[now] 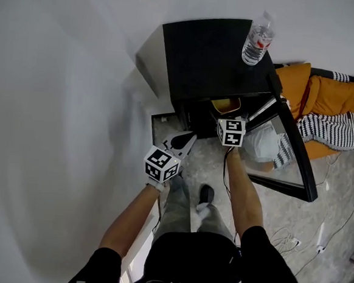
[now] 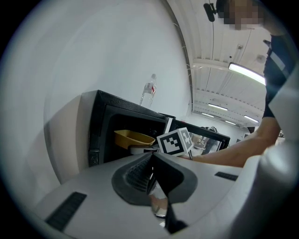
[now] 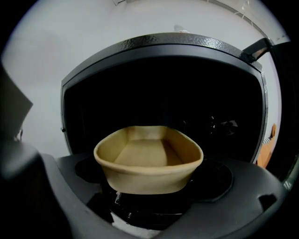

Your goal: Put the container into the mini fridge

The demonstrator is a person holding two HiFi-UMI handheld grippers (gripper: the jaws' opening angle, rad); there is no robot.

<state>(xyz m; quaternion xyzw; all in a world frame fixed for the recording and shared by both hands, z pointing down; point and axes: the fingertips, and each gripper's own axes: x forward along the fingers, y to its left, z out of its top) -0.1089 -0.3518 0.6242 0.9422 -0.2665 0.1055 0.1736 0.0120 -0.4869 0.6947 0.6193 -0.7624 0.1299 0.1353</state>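
At the mouth of the open mini fridge [image 1: 202, 54], I am watching the right hand-held gripper [image 3: 149, 179] holding the yellow container [image 3: 148, 156], with its two jaws pressing on the tub's sides from left and right. The container is sitting upright and empty, and the dark inside of the fridge is filling the view behind it. From the left gripper view it is showing just inside the opening, though I cannot tell whether it is resting on a shelf.

The left hand-held gripper [image 2: 152, 163] is hanging a little back from the fridge front and to the left. Its jaws are lying together with nothing between them (the ribbed pads are meeting edge to edge). From the head view, its marker cube is showing lower and further left than the right gripper's cube.

The fridge door [image 1: 294, 159] is standing swung out to the right, and its glossy inner face is mirroring the room. A clear water bottle [image 1: 258, 40] is standing on the fridge's black top, near the right edge. Beyond the door, some orange fabric [image 1: 327, 88] and a striped cloth [image 1: 336, 129] are lying together. White cables [image 1: 285, 241] are trailing over the pale floor [image 1: 343, 200] to my right.
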